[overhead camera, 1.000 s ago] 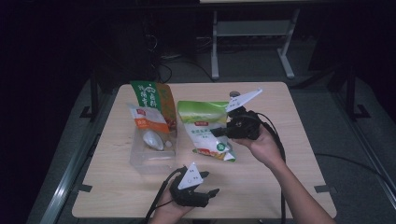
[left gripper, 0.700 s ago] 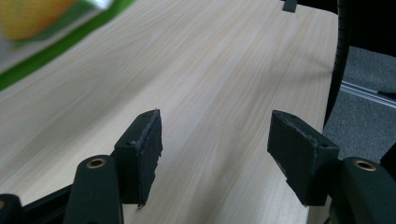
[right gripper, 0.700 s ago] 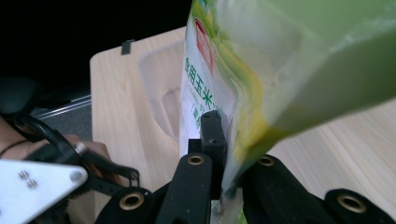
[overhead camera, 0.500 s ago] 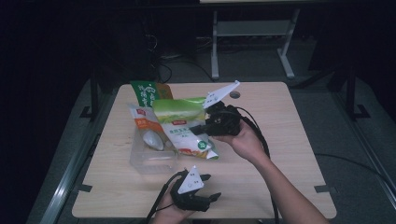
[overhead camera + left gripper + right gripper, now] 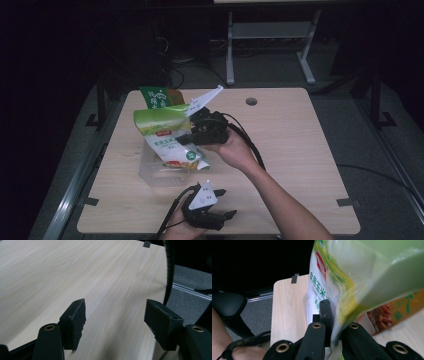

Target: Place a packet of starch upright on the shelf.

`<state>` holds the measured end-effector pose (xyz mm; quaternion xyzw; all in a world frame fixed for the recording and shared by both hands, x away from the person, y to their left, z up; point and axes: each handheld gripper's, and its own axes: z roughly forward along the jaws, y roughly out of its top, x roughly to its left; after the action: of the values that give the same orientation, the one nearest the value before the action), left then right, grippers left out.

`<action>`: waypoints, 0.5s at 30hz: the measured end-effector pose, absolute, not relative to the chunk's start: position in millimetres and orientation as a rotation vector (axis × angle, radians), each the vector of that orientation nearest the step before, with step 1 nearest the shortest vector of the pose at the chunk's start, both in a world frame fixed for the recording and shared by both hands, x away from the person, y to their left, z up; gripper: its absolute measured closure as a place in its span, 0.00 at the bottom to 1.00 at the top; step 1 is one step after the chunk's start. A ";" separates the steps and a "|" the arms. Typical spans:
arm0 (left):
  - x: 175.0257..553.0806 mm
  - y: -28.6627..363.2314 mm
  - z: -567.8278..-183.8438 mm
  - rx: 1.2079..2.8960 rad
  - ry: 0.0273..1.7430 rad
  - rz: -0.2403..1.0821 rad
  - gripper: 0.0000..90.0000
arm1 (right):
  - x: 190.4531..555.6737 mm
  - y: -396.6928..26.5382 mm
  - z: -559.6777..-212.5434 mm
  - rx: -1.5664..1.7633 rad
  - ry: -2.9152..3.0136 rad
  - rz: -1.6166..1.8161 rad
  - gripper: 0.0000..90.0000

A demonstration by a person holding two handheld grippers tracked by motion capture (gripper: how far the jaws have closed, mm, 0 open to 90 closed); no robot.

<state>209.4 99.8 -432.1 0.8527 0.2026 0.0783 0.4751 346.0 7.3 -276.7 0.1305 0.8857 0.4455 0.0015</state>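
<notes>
Glossy green-and-white crinkled plastic pouch (image 5: pixel 167 137) hangs clamped in my right gripper (image 5: pixel 192 131); my left gripper (image 5: pixel 115 322), just widening, grasps nothing.

Green-and-white pouch (image 5: pixel 170 137) with red logo and printed text: lifted and tilted, green end up, lower end over clear container (image 5: pixel 150 175) at the table's left-centre, just near of an orange-green bag (image 5: pixel 159 96).

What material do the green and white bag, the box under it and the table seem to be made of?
Green and white printed bag: thin plastic film, glossy; it creases and reflects light.
Clear box: transparent plastic, probably rigid; the table shows through it.
Table: pale wood-grain top, matte, perhaps laminate.
</notes>
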 end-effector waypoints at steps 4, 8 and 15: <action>207.0 104.6 -432.0 2.096 0.494 0.195 0.36 | 351.4 24.3 -284.3 0.385 2.790 1.398 1.00; 206.4 108.3 -433.7 2.108 0.496 0.197 0.36 | 356.9 40.9 -293.2 0.390 2.805 1.408 1.00; 201.5 108.2 -433.4 2.101 0.487 0.203 0.35 | 361.9 63.3 -306.6 0.377 2.828 1.397 1.00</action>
<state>201.5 108.2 -433.4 0.8568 0.1985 0.0829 0.4686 361.9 63.3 -306.6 0.1188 0.8900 0.4398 -0.0174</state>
